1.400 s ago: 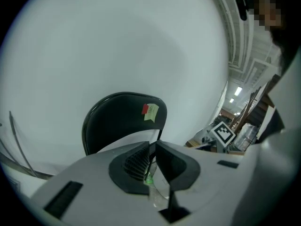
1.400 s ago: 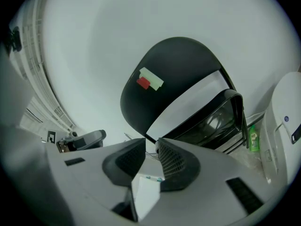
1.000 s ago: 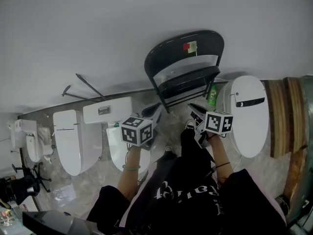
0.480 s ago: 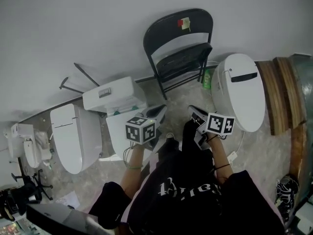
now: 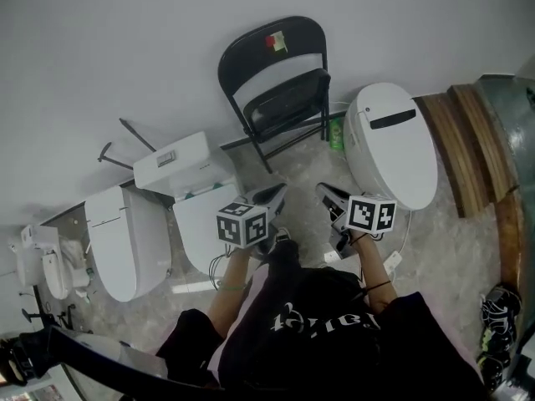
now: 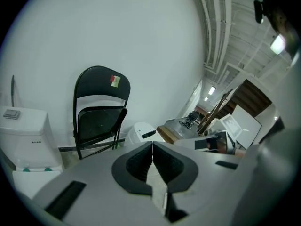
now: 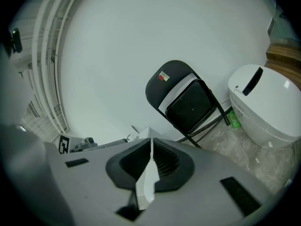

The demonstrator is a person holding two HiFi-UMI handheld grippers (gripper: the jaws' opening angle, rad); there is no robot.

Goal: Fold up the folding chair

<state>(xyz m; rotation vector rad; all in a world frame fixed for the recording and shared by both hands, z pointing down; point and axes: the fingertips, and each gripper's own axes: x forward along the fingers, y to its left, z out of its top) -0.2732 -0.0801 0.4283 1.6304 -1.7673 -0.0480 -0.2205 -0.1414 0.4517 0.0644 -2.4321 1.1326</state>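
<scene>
Chair (image 5: 276,90) leans on the wall with its seat tipped up nearly flat to the back, between tank (image 5: 180,164) and toilet (image 5: 391,144). It looks folded and parked out of the way, so I'd call the job essentially done. Left gripper (image 5: 269,195) and right gripper (image 5: 331,197) are both closed tight, pads meeting, nothing between them. Both are held low in front of the body, well apart from the chair and aimed at it; reads as hands off, no grip needed. Only the head view gives the layout: more toilets on the floor at left, both arms, wood boards (image 5: 468,140) at right. Left gripper view adds a long room with ceiling lights past the toilet, unseen from above. Right gripper view shows the green bottle (image 7: 234,119) clearest, at the chair's foot just beside the toilet.
</scene>
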